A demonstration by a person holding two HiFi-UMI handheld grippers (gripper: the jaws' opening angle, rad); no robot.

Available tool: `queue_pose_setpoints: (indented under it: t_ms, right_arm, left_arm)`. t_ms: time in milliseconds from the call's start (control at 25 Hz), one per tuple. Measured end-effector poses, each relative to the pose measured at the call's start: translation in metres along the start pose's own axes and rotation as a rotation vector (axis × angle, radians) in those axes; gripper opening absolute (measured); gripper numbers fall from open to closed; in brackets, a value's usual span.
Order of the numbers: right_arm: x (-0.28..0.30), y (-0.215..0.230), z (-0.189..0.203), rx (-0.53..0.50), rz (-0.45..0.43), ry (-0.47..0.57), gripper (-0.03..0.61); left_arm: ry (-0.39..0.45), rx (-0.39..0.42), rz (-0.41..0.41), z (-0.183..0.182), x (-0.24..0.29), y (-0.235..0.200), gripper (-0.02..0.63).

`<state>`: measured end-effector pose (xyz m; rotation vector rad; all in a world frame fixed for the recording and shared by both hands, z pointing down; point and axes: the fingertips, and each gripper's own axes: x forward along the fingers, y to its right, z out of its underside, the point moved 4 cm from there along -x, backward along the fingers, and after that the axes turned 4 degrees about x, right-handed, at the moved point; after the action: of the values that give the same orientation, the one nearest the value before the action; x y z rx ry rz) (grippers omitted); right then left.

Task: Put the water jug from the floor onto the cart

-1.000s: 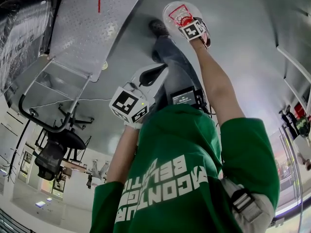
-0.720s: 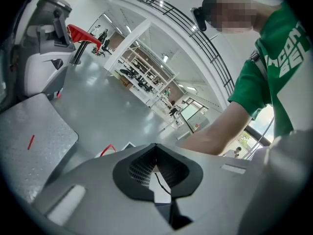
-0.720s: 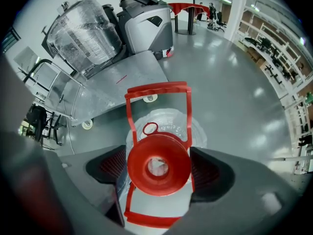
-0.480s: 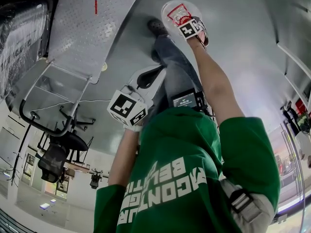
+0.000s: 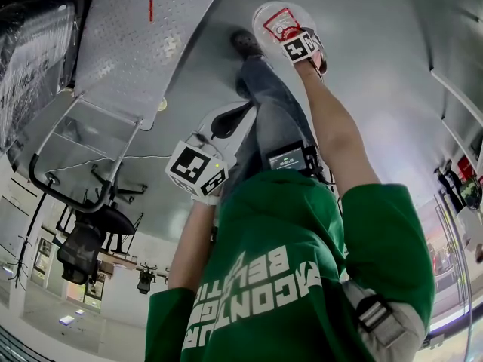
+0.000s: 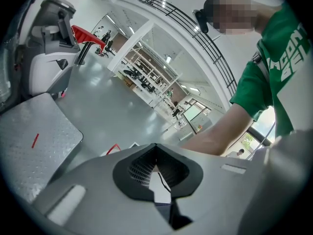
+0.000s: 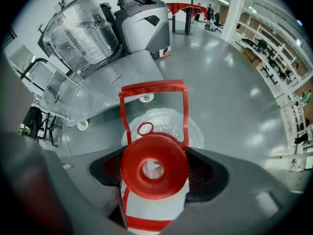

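Water jug: clear, ribbed, upright on the grey floor; toward 12 o'clock in the head view, just beside the person's shoe. It is not on the cart.
Jug fittings: red cap on top and a red handle raised at the cap's 12 o'clock in the right gripper view.
Right gripper: points straight down over the jug at the end of an outstretched forearm. The jaws have just been closing. The cap stands between them and the ribbed pads meet its rim at 3 and 9 o'clock.
Left gripper: held by the person's waist, well apart from the jug. The jaw tips are pressed together with nothing between them.
Cart: flat diamond-plate deck on castors, at 10 o'clock from the jug in the right gripper view and apart from it.
Second clear jug: on the cart, at the push-handle end.
Floor-cleaning machine: grey, at 12 o'clock past the cart.
Office chair: black, at 8 o'clock in the head view.
Person: green shirt with white lettering.
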<state>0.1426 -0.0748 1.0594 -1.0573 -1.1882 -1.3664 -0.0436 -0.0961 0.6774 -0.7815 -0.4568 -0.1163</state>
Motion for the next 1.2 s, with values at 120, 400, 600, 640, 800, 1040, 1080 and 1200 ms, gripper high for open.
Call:
queue_pose_setpoints:
  t_ms: [120, 400, 600, 640, 800, 1040, 1080, 1200]
  right_arm:
    - [0.000, 0.002, 0.004, 0.028, -0.003, 0.041, 0.330]
    - [-0.008, 0.003, 0.014, 0.048, 0.026, 0.072, 0.308]
    - [-0.010, 0.003, 0.011, 0.037, 0.019, 0.089, 0.308]
    - [-0.013, 0.004, 0.012, 0.039, 0.021, 0.089, 0.308]
    - [-0.023, 0.007, 0.014, 0.059, 0.038, 0.077, 0.308]
    - [-0.057, 0.004, -0.003, -0.002, 0.023, 0.163, 0.307]
    - [-0.063, 0.003, -0.005, -0.015, 0.022, 0.188, 0.307]
    - [-0.086, 0.001, -0.013, -0.032, 0.030, 0.242, 0.307]
  left_arm:
    - [-0.007, -0.009, -0.003, 0.007, 0.000, -0.002, 0.011]
    - [-0.015, -0.007, 0.002, 0.018, -0.002, 0.006, 0.011]
    - [-0.009, -0.001, -0.004, 0.017, -0.004, 0.010, 0.011]
    - [-0.008, 0.001, -0.006, 0.017, -0.005, 0.013, 0.011]
    - [0.002, 0.010, -0.017, 0.015, -0.011, 0.012, 0.011]
    - [0.024, 0.024, -0.035, 0.009, -0.023, 0.014, 0.011]
    - [0.028, 0.029, -0.037, 0.012, -0.024, 0.014, 0.011]
    - [0.037, 0.052, -0.037, 0.015, -0.028, 0.018, 0.011]
